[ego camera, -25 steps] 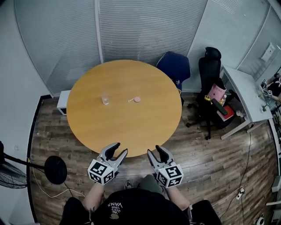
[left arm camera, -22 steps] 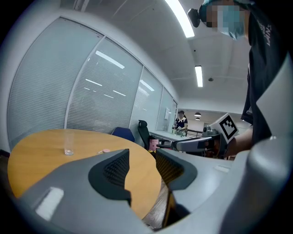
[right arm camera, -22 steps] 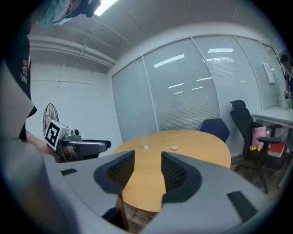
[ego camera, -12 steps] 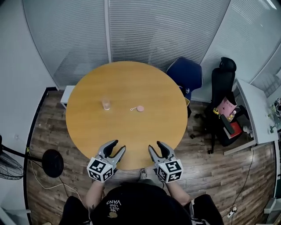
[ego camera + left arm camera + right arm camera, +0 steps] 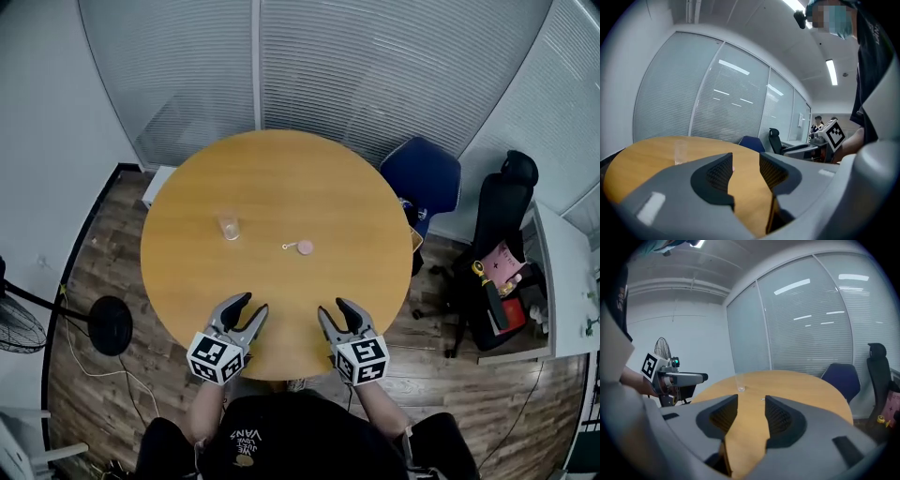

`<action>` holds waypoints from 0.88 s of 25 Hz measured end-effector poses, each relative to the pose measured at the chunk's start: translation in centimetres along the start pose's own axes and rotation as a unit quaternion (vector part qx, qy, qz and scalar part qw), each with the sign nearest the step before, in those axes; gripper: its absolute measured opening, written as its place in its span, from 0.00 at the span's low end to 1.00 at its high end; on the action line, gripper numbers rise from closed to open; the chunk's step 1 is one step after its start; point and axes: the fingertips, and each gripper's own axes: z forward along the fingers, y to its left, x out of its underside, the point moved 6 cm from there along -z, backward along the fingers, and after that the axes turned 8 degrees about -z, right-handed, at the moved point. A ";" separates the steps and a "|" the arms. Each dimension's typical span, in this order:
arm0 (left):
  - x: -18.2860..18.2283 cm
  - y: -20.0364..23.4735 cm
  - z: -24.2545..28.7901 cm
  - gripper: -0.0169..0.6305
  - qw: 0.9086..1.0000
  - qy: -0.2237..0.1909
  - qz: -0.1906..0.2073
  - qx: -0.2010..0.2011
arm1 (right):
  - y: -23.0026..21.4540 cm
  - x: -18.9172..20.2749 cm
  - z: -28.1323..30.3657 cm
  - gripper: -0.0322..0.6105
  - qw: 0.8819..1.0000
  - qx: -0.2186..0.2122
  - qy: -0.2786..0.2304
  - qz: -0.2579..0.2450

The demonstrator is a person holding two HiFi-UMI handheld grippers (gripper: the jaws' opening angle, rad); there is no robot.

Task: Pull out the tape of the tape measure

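Observation:
A small pink tape measure (image 5: pixel 305 247) lies near the middle of the round wooden table (image 5: pixel 197 281), a short tab sticking out to its left. My left gripper (image 5: pixel 251 305) and right gripper (image 5: pixel 335 307) hover side by side over the table's near edge, well short of the tape measure. Both are open with nothing between their fingers. In the left gripper view the left gripper (image 5: pixel 745 171) frames bare tabletop, with a sliver of pink tape measure (image 5: pixel 733 168) beside one finger. In the right gripper view the right gripper (image 5: pixel 751 416) also frames bare wood.
A clear glass (image 5: pixel 230 226) stands left of the tape measure. A blue chair (image 5: pixel 427 178) and a black office chair (image 5: pixel 502 202) sit at the table's right. A standing fan (image 5: pixel 19 323) and its round base (image 5: pixel 111 325) are at the left. Frosted glass walls stand behind.
The head view has shifted, so the table sits nearer and the chairs further right. Both grippers now reach over the table's near edge. Their jaws have stayed open.

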 end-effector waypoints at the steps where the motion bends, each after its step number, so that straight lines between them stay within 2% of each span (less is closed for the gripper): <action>1: 0.0 0.3 0.4 0.28 1.000 0.002 -0.001 -0.004 | -0.5 0.0 0.7 0.29 1.000 -0.002 0.003 0.000; 7: 0.1 3.4 3.0 0.28 1.000 0.020 -0.017 -0.008 | -2.6 0.2 4.9 0.29 1.000 0.008 0.018 0.007; 17: 0.8 8.4 7.1 0.28 0.995 0.078 -0.030 0.046 | -4.5 1.7 12.7 0.29 0.997 0.041 0.069 0.016; 22: 1.9 11.4 8.4 0.28 0.993 0.100 -0.039 0.056 | -4.9 3.1 16.8 0.30 0.994 0.049 0.098 0.011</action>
